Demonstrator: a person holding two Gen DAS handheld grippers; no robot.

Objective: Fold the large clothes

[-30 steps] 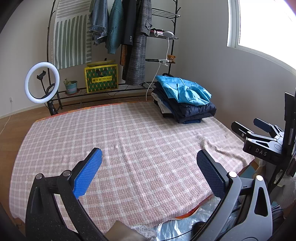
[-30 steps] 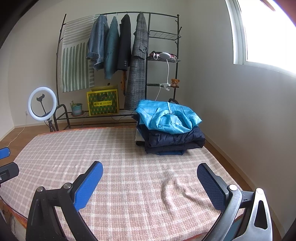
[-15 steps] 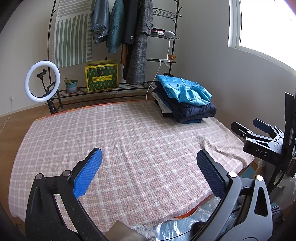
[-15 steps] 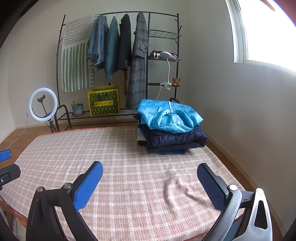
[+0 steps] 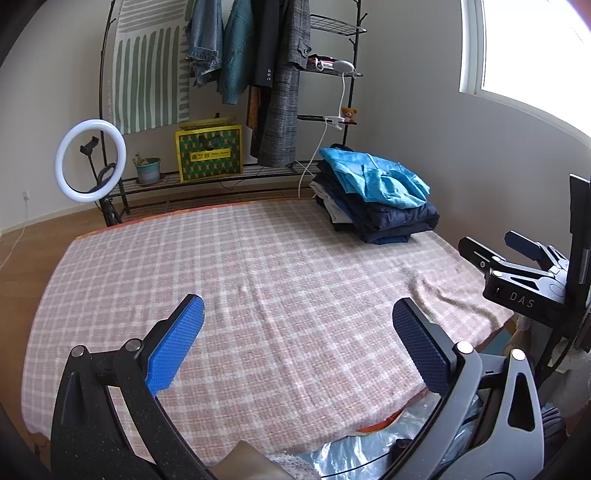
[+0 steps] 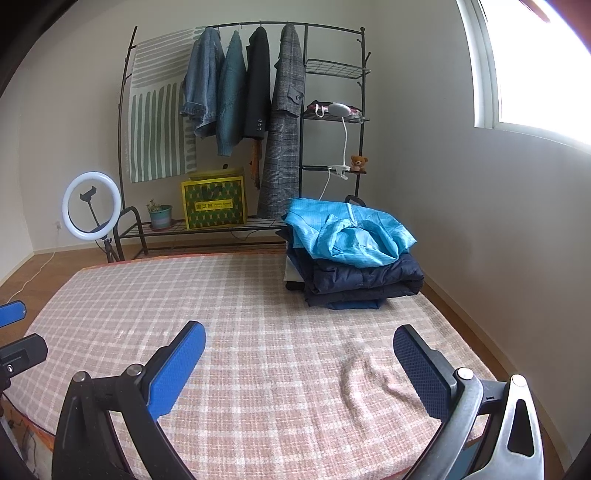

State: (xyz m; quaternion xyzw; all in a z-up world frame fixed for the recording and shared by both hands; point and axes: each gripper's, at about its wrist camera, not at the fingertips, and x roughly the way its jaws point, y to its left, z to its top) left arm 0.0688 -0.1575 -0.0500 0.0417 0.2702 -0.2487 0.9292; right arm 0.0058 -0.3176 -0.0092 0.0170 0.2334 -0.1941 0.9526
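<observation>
A pink checked blanket (image 6: 258,332) fills the frame, and a stack of folded clothes (image 6: 351,254) sits at its far right corner (bright blue jacket (image 5: 376,177) on top). Left gripper (image 5: 295,347) and right gripper (image 6: 299,362) hover above the blanket, jaws spread wide, gripping nothing.

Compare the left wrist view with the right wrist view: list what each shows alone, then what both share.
Left wrist only: crinkled plastic below the bed's near edge, and the right gripper's black body seen from the side.
Right wrist only: the rack's top rail above the hanging coats.
Both: the open left gripper and right gripper, clothes stack, plaid blanket, ring light.
</observation>
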